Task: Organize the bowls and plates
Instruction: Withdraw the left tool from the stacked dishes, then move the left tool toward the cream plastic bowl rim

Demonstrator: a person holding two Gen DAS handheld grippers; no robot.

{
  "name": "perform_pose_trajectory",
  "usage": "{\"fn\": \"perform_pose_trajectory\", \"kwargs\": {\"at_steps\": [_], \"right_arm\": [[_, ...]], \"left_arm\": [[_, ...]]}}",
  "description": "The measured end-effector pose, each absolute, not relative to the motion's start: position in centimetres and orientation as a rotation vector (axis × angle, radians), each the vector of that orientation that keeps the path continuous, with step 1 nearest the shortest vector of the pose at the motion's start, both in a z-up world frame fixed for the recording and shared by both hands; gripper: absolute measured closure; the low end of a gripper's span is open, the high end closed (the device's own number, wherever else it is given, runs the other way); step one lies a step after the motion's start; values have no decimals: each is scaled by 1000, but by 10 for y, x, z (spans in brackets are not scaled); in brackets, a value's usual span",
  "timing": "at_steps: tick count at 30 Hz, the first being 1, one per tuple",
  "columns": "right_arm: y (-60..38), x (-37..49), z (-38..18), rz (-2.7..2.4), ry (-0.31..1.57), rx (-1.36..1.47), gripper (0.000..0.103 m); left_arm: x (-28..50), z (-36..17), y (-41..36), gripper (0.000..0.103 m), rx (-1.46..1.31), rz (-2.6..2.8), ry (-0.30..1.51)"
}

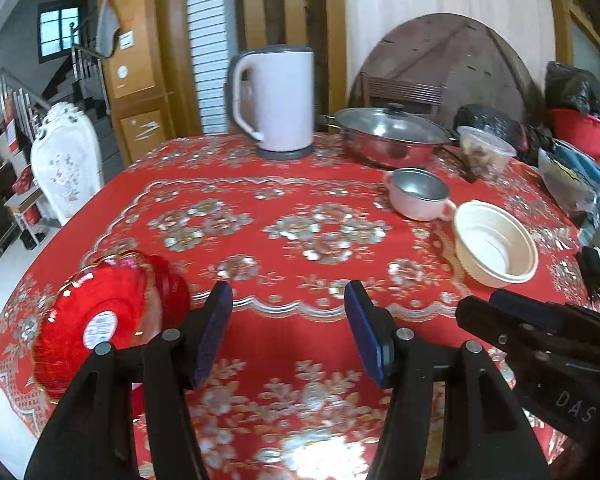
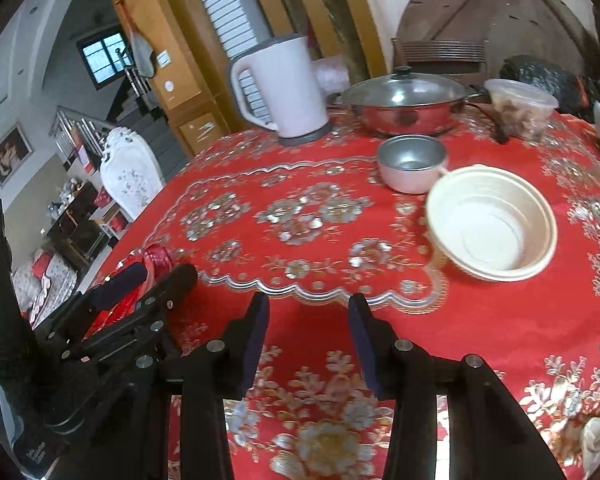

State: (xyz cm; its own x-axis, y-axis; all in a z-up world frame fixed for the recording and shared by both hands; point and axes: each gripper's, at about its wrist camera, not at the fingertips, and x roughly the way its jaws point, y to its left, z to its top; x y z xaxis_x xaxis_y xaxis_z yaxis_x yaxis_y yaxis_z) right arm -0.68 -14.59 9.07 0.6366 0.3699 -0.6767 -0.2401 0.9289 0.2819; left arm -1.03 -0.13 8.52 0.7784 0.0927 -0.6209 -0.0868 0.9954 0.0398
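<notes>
Bowls: a cream bowl (image 2: 492, 226) sits ahead-right of the right claw (image 2: 309, 342); a red bowl (image 1: 108, 316) lies tilted left of the left claw (image 1: 290, 330). Both claws gape wide, empty, above the worktop (image 1: 284, 208).

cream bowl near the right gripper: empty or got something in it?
Empty. The cream bowl sits upright on the tablecloth, its bare inner base visible in both views.

Both wrist cameras are looking forward and slightly down, low over the near edge of the desk (image 1: 300, 200). The left view is sitting left of the right one. Both are sharing the kettle (image 1: 278, 100), pot (image 2: 404, 104) and cream bowl (image 2: 492, 228).
</notes>
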Motion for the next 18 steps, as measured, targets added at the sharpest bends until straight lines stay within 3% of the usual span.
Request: {"fn": "perform_pose_trajectory", "kwargs": {"at_steps": [18], "right_arm": [[-201, -1, 86, 261, 806, 228, 59]], "left_arm": [[12, 85, -66, 46, 65, 3, 682]]}}
